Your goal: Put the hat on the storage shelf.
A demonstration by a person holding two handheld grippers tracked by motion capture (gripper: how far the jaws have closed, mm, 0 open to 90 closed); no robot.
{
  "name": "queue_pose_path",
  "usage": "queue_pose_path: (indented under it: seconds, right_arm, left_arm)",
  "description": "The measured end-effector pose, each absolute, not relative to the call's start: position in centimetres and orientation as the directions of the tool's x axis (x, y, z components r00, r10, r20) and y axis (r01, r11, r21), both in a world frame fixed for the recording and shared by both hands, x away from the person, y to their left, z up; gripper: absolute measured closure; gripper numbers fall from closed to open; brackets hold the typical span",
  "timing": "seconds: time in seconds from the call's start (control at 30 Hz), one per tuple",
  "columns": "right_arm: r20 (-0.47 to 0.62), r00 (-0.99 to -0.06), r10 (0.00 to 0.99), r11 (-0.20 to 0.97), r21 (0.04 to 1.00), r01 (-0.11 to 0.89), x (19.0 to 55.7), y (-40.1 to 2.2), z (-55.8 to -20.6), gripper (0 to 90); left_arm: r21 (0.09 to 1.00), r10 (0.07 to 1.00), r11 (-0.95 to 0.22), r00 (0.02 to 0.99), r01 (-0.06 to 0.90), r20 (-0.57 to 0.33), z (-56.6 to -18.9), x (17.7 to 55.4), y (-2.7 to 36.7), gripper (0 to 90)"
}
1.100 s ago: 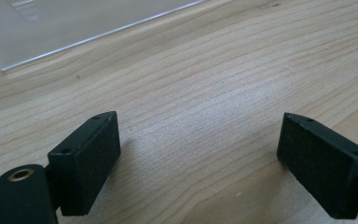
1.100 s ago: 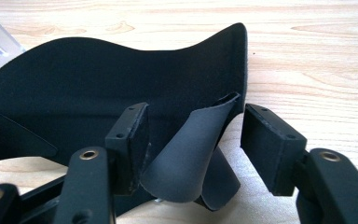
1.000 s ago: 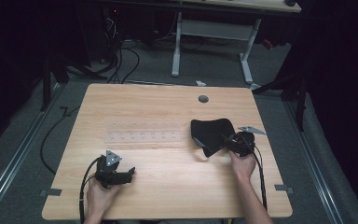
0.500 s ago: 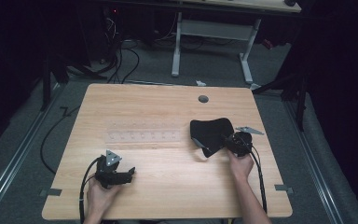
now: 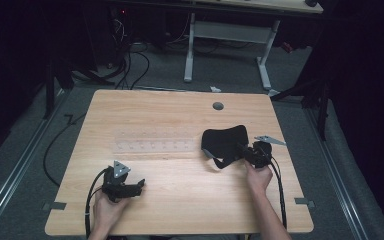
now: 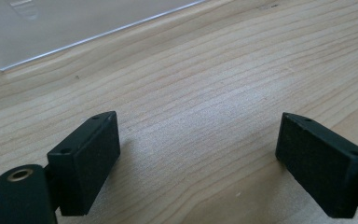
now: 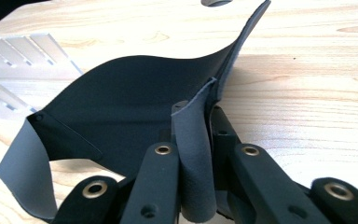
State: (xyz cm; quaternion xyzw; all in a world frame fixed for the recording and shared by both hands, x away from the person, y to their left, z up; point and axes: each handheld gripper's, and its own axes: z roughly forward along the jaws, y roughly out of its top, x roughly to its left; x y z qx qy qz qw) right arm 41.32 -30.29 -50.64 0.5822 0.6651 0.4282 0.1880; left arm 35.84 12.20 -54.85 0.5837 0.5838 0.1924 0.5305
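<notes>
The right gripper [image 5: 245,151], jaws just closed, pinches an edge fold of the black sheet [image 5: 224,142] (mid-right of the table [image 5: 180,210]), while the left gripper [image 5: 139,184] rests released at front-left.

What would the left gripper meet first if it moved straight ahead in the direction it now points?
Probably the clear plastic sheet lying flat on the table. The left gripper is open, with bare wood just ahead of it, though depth is hard to judge.
</notes>
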Motion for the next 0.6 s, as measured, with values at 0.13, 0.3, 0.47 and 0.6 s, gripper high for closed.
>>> queue_pose_path:
  seconds: [0.13,0.3,0.47,0.6]
  right_arm:
    - [0.261,-0.252,0.932,-0.058,0.793,0.606,41.1,-30.6,-50.3,85.0]
    - [0.278,-0.256,0.926,-0.076,0.801,0.594,40.4,-31.3,-49.6,85.1]
    - [0.28,-0.257,0.925,-0.082,0.807,0.585,39.6,-31.7,-49.0,85.2]
    - [0.284,-0.264,0.922,-0.085,0.812,0.577,38.7,-32.2,-48.4,85.2]
  left_arm:
    - [0.844,0.886,0.243,0.246,0.478,-0.394,-54.8,35.9,12.2,14.2]
    - [0.844,0.885,0.243,0.247,0.478,-0.395,-54.8,35.9,12.2,14.2]
    - [0.848,0.885,0.235,0.256,0.475,-0.388,-54.8,35.8,12.2,15.9]
    - [0.85,0.879,0.23,0.273,0.474,-0.39,-54.8,35.7,12.1,18.9]
